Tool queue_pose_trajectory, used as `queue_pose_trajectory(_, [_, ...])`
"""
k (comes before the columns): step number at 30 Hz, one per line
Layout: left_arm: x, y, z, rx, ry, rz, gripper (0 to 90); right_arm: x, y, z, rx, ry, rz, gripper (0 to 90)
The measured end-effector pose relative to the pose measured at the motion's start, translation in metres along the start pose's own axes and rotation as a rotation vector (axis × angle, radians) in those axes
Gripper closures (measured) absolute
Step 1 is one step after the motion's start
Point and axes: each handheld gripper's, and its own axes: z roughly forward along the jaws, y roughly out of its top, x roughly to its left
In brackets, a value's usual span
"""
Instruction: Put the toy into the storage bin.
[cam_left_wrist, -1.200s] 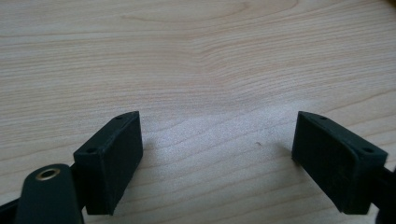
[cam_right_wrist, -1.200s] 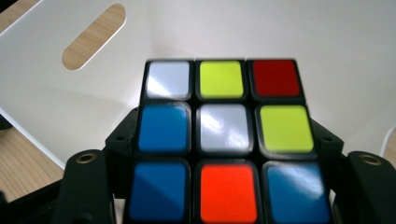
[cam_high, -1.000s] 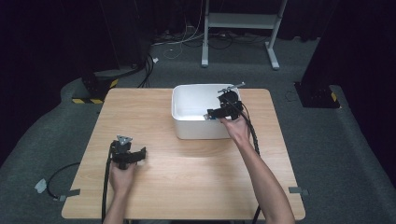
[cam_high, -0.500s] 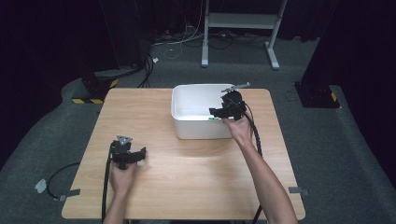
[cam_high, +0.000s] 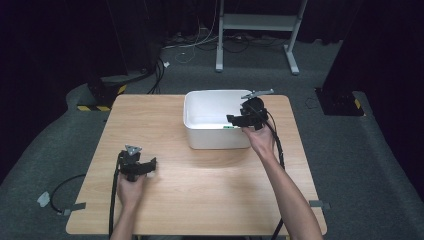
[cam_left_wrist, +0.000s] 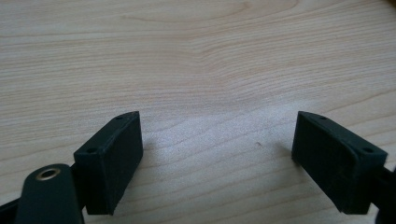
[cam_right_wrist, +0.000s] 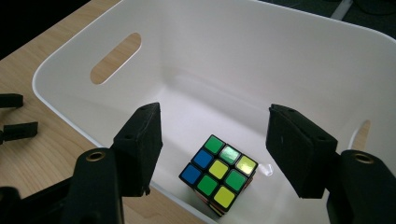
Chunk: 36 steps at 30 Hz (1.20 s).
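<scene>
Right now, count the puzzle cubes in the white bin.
1. The puzzle cube sits on the floor of the white bin, near its closer wall, below the right tongs, whose jaws stand apart above it. That wall may hide others.

Both grippers are showing matte black bodies: left gripper (cam_high: 148, 164) carrying a grey three-cornered plate, right gripper (cam_high: 233, 120) likewise. Blocky black pads (cam_right_wrist: 141, 144) are wearing small screw holes and a brass-ringed pivot; black cables are trailing along bare, sleeveless forearms.

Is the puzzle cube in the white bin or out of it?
In. The puzzle cube lies on the floor of the white bin, below the right gripper, whose jaws stand apart and do not touch it.
</scene>
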Motion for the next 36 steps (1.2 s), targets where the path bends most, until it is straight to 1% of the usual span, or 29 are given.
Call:
queue_pose_trajectory(4, [0.000, 0.000, 0.000, 0.000, 0.000, 0.000, 16.6, 0.000, -0.001, -0.003, -0.007, 0.004, 0.001, 36.3])
queue_pose_trajectory(12, [0.000, 0.000, 0.000, 0.001, 0.000, 0.000, 16.6, 0.000, -0.005, -0.013, -0.022, 0.002, -0.015, 36.6])
queue_pose_trajectory(24, [0.000, 0.000, 0.000, 0.001, 0.000, 0.001, 16.6, -0.007, -0.012, -0.026, -0.058, 0.008, -0.002, 36.7])
queue_pose_trajectory(36, [0.000, 0.000, 0.000, 0.001, 0.001, 0.001, 16.7, -0.009, -0.017, -0.038, -0.081, 0.012, 0.004, 36.8])
